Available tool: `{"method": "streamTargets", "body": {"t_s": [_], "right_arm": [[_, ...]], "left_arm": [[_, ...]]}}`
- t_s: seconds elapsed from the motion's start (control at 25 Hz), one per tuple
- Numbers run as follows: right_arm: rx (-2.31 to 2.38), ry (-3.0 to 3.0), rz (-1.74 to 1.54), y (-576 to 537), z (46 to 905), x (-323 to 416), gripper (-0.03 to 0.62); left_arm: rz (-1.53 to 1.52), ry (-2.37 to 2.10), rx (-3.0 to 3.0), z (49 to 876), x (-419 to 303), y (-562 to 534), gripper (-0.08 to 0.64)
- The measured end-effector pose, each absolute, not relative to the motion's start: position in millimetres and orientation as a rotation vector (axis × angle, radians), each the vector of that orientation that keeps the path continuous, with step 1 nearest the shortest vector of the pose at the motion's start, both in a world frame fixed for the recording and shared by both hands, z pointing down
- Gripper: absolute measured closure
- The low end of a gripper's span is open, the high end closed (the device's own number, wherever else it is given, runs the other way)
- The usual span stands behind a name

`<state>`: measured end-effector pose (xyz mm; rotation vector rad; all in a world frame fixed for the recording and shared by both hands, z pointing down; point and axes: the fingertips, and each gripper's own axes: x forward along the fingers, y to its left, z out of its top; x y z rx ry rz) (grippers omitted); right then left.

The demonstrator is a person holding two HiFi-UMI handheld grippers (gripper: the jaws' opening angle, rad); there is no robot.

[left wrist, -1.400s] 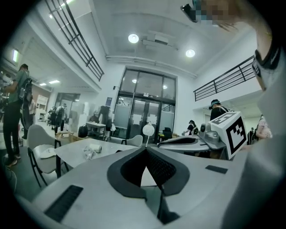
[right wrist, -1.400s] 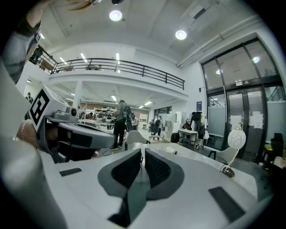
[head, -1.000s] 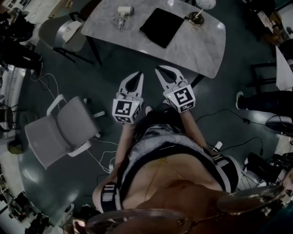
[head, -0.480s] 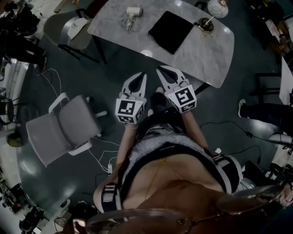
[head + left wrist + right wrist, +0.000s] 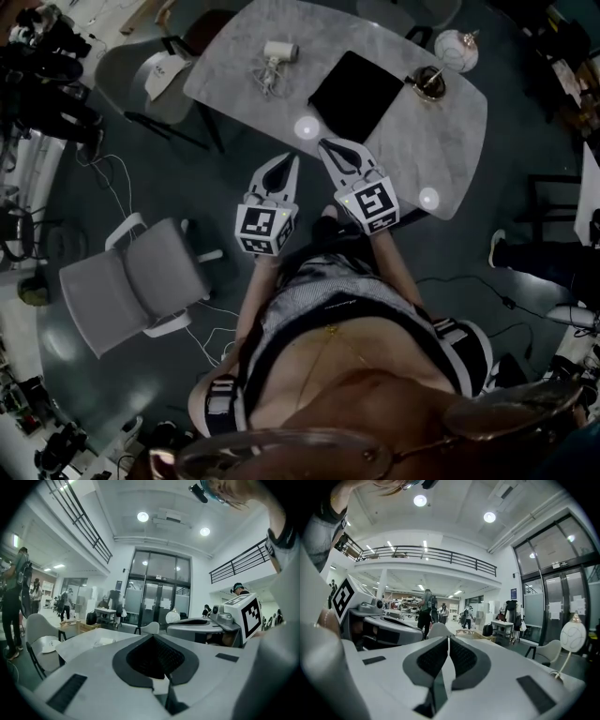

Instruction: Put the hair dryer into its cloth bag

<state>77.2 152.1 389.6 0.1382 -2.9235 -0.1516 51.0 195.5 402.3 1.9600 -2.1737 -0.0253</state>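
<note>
As the person walked up, the table (image 5: 450, 141) drew nearer in the head view. The left gripper (image 5: 291, 158) and right gripper (image 5: 324, 143) were both pressed together, holding nothing, and had come level with its near edge. The hair dryer (image 5: 278, 53) lay untouched at the far side, near the flat black cloth bag (image 5: 356, 92) — the task looked barely begun.
</note>
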Motion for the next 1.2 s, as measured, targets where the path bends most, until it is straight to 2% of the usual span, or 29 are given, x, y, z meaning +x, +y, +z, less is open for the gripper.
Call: {"method": "streamTargets", "body": {"t_s": [0.48,1.2], "right_arm": [[0.231,-2.952,-0.104,66.1,387.1,72.2,0.528],[0.318,-2.906,-0.104,20.2,402.6,69.1,0.528]], "left_arm": [[0.012,-2.128,2.010,399.9,40.3,109.9,0.554],[-0.028,-2.085,1.994,413.2,19.1,61.0,0.554]]}}
